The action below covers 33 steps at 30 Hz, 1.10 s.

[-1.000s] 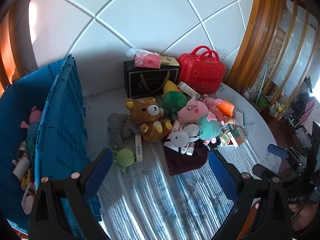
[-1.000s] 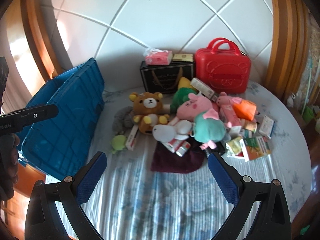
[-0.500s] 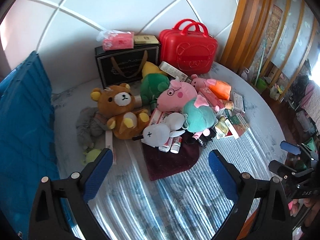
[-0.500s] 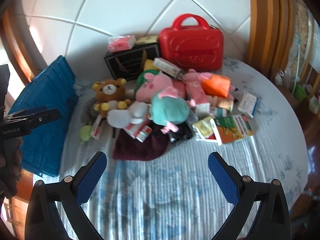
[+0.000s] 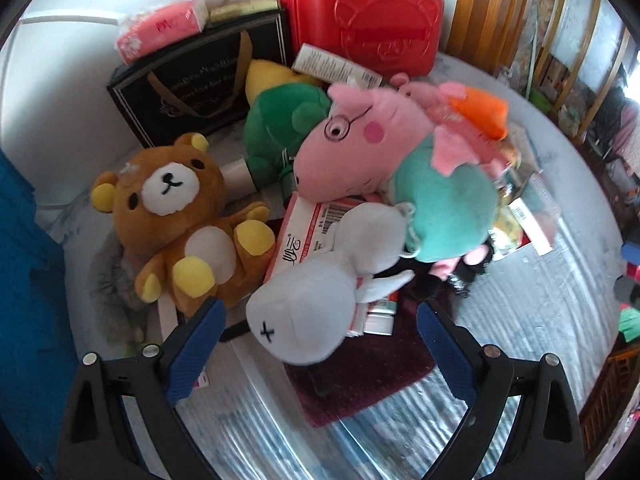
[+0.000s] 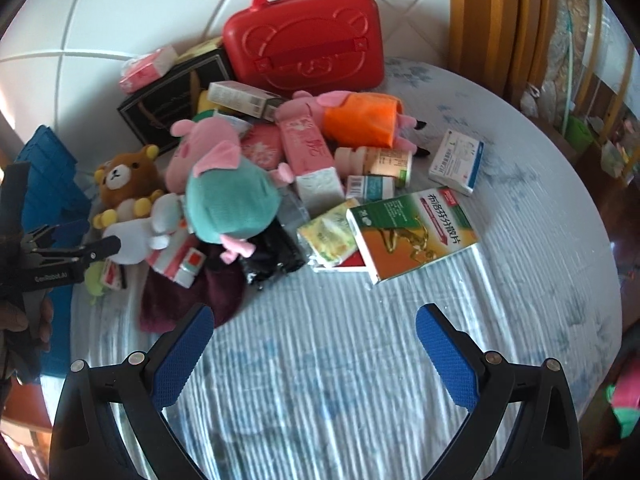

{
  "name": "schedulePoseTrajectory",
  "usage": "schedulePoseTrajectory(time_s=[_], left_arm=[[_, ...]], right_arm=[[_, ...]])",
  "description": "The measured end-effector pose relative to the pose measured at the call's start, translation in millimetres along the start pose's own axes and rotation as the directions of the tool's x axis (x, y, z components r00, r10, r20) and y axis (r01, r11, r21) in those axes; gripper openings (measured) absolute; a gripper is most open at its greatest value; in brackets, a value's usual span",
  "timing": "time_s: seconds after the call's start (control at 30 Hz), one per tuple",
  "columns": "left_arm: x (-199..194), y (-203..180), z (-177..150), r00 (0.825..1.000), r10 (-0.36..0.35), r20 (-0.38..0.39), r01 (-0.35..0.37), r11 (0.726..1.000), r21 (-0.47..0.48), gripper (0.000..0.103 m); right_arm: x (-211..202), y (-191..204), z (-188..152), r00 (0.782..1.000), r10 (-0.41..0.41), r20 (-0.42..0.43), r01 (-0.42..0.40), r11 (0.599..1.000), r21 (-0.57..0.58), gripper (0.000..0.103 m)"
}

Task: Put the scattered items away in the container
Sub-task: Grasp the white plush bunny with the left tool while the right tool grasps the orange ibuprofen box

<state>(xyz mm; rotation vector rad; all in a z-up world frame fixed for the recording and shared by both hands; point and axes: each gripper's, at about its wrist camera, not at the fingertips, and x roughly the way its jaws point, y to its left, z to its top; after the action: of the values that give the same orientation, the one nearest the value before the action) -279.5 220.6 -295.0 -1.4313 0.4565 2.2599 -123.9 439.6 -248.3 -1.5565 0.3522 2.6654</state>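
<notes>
toys and boxes heaped on the round worktop, both jaws spread empty

left gripper (image 5: pixel 320 344) hangs low over the near edge of the pile with its jaws released and nothing between them. the white plush (image 5: pixel 316 300) with a cross-stitched eye lies just ahead of the blue pads, its head reaching down between them without touching either. it rests on a pink-and-white carton (image 5: pixel 304 236) and partly on a dark maroon cloth (image 5: pixel 360 372). the brown bear plush (image 5: pixel 180 216) sits just to its left, and the pink pig plush (image 5: pixel 360 140) in a teal dress lies behind it. a green plush (image 5: pixel 280 128) is wedged between the bear and the pig. the blue container (image 5: pixel 28 280) shows as a wall at the left edge of the left wrist view, beside the bear; its inside is out of sight.

right gripper (image 6: pixel 316 356) is held over bare striped cloth of the worktop (image 6: pixel 520 240), jaws released and empty, well short of the pile. straight ahead lies a green-and-orange medicine box (image 6: pixel 416 232), with a blue-and-white box (image 6: pixel 456 160) beyond it and a small bottle (image 6: pixel 376 160) on its side between them and the toys. a second pig plush in an orange dress (image 6: pixel 360 120) lies in front of the red case (image 6: pixel 304 48), which stands at the back beside a black gift bag (image 6: pixel 168 108).
</notes>
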Motion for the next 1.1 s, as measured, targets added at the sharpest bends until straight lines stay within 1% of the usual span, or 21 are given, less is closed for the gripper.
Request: schedulePoseTrajectory(time_s=[0.07, 0.13, 0.2, 0.27, 0.43, 0.57, 0.63, 0.7, 0.8, 0.9, 0.97, 1.07, 1.1], left_arm=[[21, 0, 0, 0.999, 0.011, -0.035, -0.011, 1.000, 0.012, 0.097], [35, 0, -2, 0.998, 0.024, -0.051, -0.023, 1.000, 0.020, 0.097], [42, -1, -4, 0.999, 0.023, -0.049, -0.023, 1.000, 0.020, 0.086], [48, -3, -6, 0.998, 0.022, -0.055, -0.020, 0.999, 0.025, 0.062], [44, -11, -14, 1.000, 0.019, -0.024, -0.018, 0.999, 0.038, 0.054], [31, -12, -27, 1.000, 0.010, 0.007, -0.010, 1.000, 0.013, 0.053], [23, -13, -35, 1.000, 0.002, 0.020, -0.002, 1.000, -0.003, 0.053], [14, -14, -42, 1.000, -0.006, 0.027, 0.006, 1.000, -0.012, 0.053], [0, -21, -50, 0.999, -0.012, 0.037, 0.012, 1.000, -0.009, 0.053], [-15, -22, -52, 0.999, -0.015, 0.049, 0.015, 1.000, -0.013, 0.053], [-24, -20, -55, 0.998, -0.016, 0.057, 0.017, 1.000, -0.016, 0.053], [-34, -16, -59, 0.998, -0.012, 0.066, 0.014, 1.000, -0.022, 0.053], [-38, -15, -60, 0.998, -0.010, 0.068, 0.012, 1.000, -0.027, 0.053]], right_arm=[[14, -4, 5, 1.000, -0.004, -0.013, 0.004, 1.000, 0.005, 0.103], [25, -6, 9, 1.000, -0.004, -0.025, 0.004, 1.000, 0.005, 0.103], [35, -6, 11, 0.999, -0.005, -0.036, 0.005, 1.000, -0.003, 0.103], [46, -7, 12, 0.999, -0.010, -0.053, 0.009, 1.000, -0.007, 0.103], [65, -13, 15, 0.997, -0.020, -0.078, 0.020, 1.000, -0.001, 0.103], [77, -19, 18, 0.995, -0.037, -0.094, 0.039, 0.999, 0.015, 0.103], [80, -24, 21, 0.994, -0.045, -0.100, 0.050, 0.998, 0.046, 0.103], [85, -34, 25, 0.993, -0.053, -0.108, 0.065, 0.992, 0.110, 0.103], [93, -53, 34, 0.992, -0.062, -0.108, 0.086, 0.967, 0.239, 0.103], [105, -69, 44, 0.992, -0.065, -0.107, 0.100, 0.925, 0.366, 0.103], [118, -80, 49, 0.989, -0.073, -0.128, 0.123, 0.882, 0.455, 0.103], [136, -93, 52, 0.979, -0.101, -0.179, 0.184, 0.817, 0.546, 0.103], [141, -96, 52, 0.978, -0.103, -0.183, 0.191, 0.800, 0.568, 0.103]])
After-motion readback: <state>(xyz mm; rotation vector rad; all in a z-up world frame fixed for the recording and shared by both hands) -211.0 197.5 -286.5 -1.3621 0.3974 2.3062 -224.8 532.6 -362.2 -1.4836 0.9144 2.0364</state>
